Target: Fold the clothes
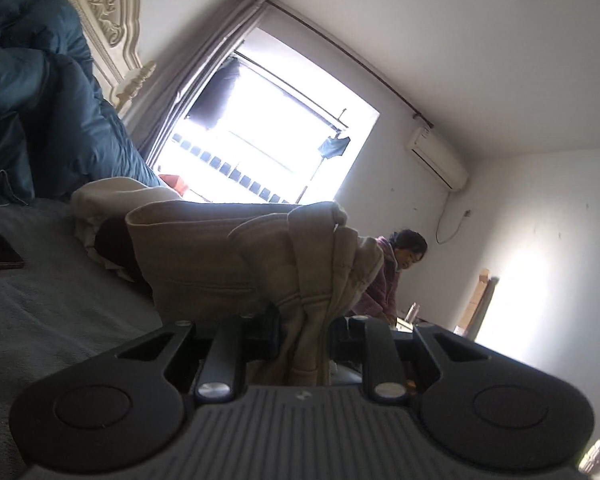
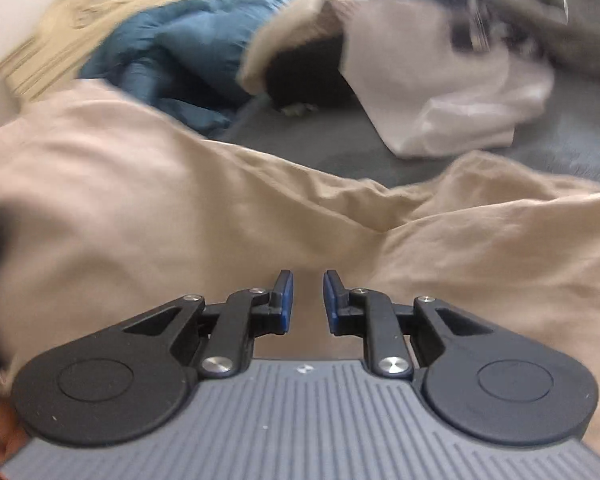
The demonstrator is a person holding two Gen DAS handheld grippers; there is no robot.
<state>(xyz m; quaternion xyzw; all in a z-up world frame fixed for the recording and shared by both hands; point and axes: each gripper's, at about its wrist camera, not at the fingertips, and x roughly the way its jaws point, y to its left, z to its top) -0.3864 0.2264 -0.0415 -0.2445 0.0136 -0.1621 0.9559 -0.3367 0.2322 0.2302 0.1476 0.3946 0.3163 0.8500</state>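
Beige garment (image 1: 260,256) between left tongs (image 1: 304,332)

Bright window (image 1: 268,136) with grey curtain (image 1: 204,60), white walls (image 1: 540,220), carved headboard (image 1: 104,12), air conditioner (image 1: 436,158).

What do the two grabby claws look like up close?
Each hand-held gripper, left and right, has a grey ribbed body, two round black discs, black linkage arms and silver rivets. The right one's fingers carry blue pads; cloth hides the left one's.

left wrist low, level, tilted toward window (image 1: 260,120); right wrist angled down; both close on beige garment (image 2: 140,200).
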